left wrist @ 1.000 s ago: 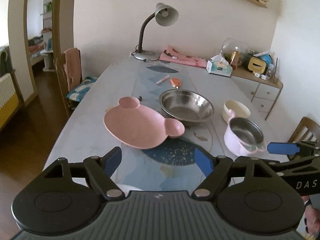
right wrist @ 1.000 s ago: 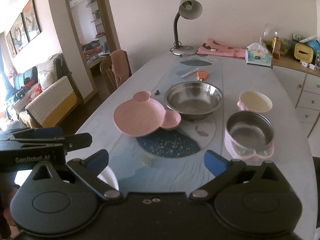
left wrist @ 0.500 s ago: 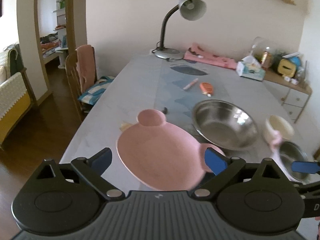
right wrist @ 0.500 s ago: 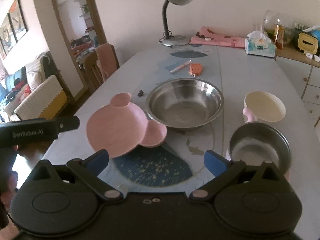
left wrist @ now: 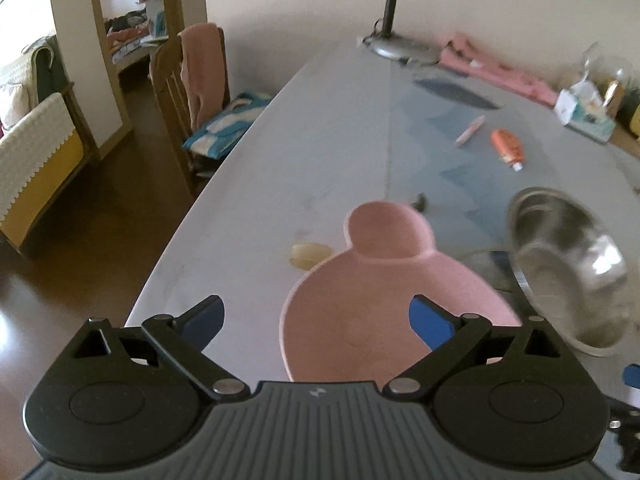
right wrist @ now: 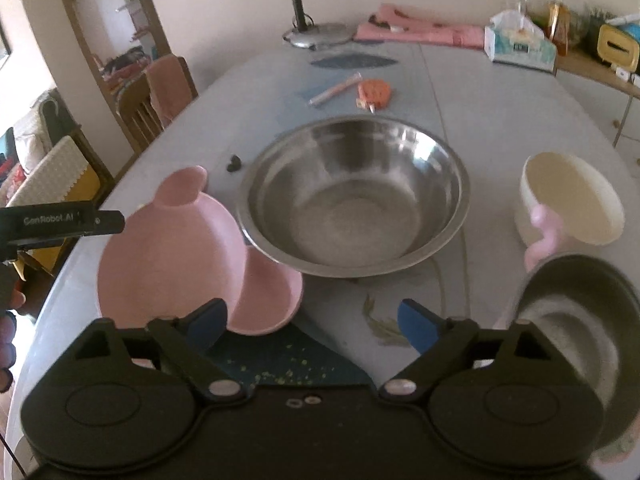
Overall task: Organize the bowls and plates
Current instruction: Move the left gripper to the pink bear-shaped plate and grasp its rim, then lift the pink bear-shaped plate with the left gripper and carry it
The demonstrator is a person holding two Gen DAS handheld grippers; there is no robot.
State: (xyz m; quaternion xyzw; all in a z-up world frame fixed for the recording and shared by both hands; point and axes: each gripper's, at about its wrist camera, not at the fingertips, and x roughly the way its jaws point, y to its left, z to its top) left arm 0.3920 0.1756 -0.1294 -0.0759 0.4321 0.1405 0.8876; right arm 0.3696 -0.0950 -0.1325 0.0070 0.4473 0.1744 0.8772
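Note:
A pink bear-shaped plate [left wrist: 384, 300] [right wrist: 172, 264] lies on the table with one ear under the rim of a large steel bowl [right wrist: 352, 196] [left wrist: 568, 264]. My left gripper [left wrist: 316, 320] is open and hangs just above the plate's near part. My right gripper [right wrist: 312, 320] is open, low over the table in front of the steel bowl. A cream bowl [right wrist: 572, 200] and a steel-lined pink bowl [right wrist: 572, 328] stand at the right.
A desk lamp [left wrist: 400, 40], pink cloth [right wrist: 420, 32], tissue box [right wrist: 520, 46], pen [right wrist: 336, 90] and orange tube [right wrist: 374, 94] lie at the far end. A chair [left wrist: 188, 92] stands left of the table [left wrist: 320, 140]. A small yellowish scrap [left wrist: 310, 254] lies left of the plate.
Both grippers have moved forward and lower toward the dishes. The left now hangs over the pink plate; the right has closed in on the steel bowl. Both stay open.

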